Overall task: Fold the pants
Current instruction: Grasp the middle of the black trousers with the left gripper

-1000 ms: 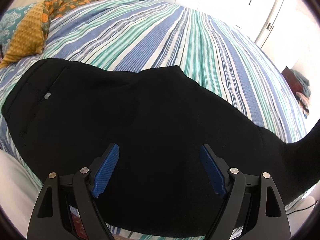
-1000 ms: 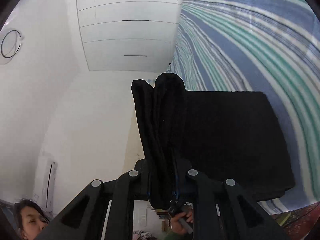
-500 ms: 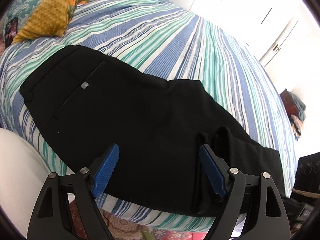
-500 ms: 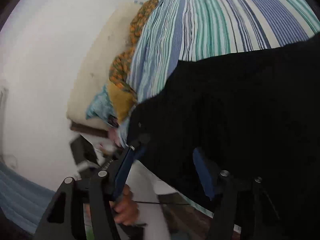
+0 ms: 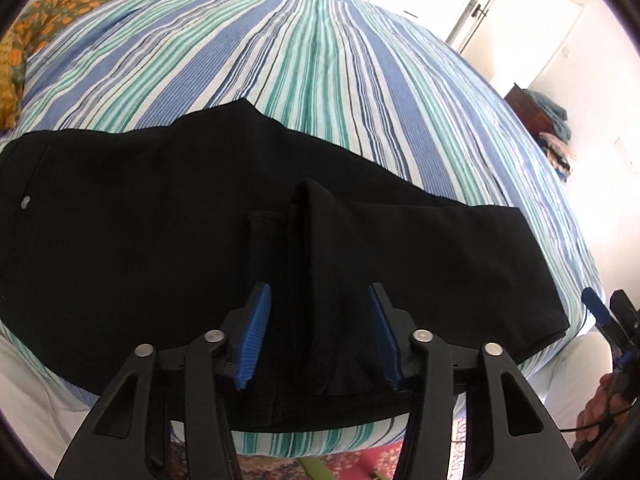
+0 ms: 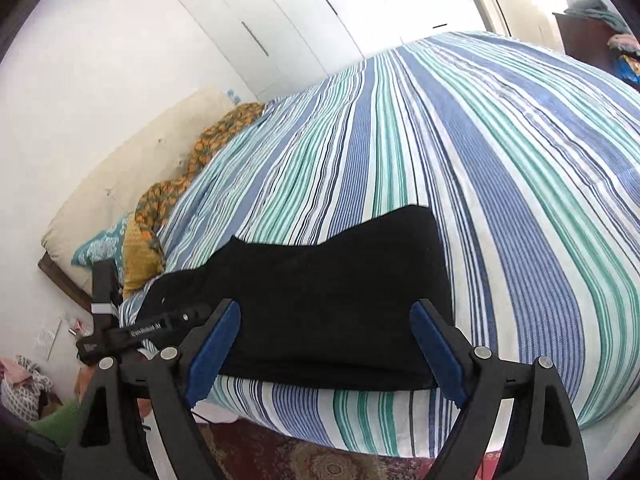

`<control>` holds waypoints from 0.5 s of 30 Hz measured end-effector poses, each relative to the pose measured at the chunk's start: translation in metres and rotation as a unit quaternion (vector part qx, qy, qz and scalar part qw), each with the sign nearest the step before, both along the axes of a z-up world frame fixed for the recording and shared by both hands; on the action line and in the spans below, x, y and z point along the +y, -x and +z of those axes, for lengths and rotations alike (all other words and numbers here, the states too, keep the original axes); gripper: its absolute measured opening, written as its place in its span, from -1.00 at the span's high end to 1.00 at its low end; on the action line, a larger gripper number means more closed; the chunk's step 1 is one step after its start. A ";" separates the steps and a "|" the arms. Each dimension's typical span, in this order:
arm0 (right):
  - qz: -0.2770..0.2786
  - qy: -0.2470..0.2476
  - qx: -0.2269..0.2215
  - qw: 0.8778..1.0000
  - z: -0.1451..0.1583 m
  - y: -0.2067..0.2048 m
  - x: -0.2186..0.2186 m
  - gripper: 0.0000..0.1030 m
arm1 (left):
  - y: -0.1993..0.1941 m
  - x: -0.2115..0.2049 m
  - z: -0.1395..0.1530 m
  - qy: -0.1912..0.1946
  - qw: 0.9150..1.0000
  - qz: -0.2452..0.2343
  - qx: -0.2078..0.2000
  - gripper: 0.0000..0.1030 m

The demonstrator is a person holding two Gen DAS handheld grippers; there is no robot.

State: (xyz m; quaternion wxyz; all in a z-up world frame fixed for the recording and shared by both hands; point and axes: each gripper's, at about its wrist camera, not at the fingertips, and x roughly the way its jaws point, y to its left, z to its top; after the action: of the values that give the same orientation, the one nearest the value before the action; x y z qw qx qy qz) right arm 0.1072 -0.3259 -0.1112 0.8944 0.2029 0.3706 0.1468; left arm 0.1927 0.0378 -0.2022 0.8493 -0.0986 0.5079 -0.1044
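Left wrist view looks steeply down over the near edge of the bed [image 5: 328,60], where the black pants [image 5: 120,264] lie across the striped cover, waistband end toward the left with a small pale button [image 5: 25,201] showing, and the legs folded back over themselves toward the right. At the middle, the left gripper [image 5: 320,332] points down at the cloth, its blue pads [image 5: 253,340] partly drawn in after just closing; a raised ridge of the folded leg hem stands between them, and the right-hand pad looks to be against it while the left-hand pad stands just clear, so I cannot tell whether the cloth is truly pinched. At the far right edge of that picture the other tool and a hand [image 5: 600,408] on it show beside the bed's near right corner. From the right wrist view, the right gripper [image 6: 326,352] is tilted less steeply, hovering at the near edge of the bed, its jaws spread wide after just opening, with nothing caught between them; the pants lie flat on the cover beyond the pads. A patterned orange blanket [image 6: 168,196] is bunched along the far left edge by the headboard.
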 end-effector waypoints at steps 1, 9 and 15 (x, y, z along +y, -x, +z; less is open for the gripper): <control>-0.002 0.004 -0.003 1.000 0.002 0.001 -0.006 -0.69 | 0.001 -0.003 0.000 -0.003 1.000 -0.009 0.002 0.79; -0.048 0.056 0.000 0.997 0.006 -0.002 -0.010 -0.69 | 0.028 0.016 0.023 -0.027 0.999 -0.006 -0.037 0.96; 0.053 0.107 -0.024 0.993 0.012 -0.010 0.035 -0.69 | 0.025 0.015 0.004 -0.056 0.998 -0.011 -0.022 0.93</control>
State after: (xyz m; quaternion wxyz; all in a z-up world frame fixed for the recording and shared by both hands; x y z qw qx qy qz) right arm 0.1171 -0.2914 -0.0990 0.9107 0.0823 0.3726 0.1584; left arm 0.1674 0.0529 -0.1984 0.8634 -0.0424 0.4950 -0.0876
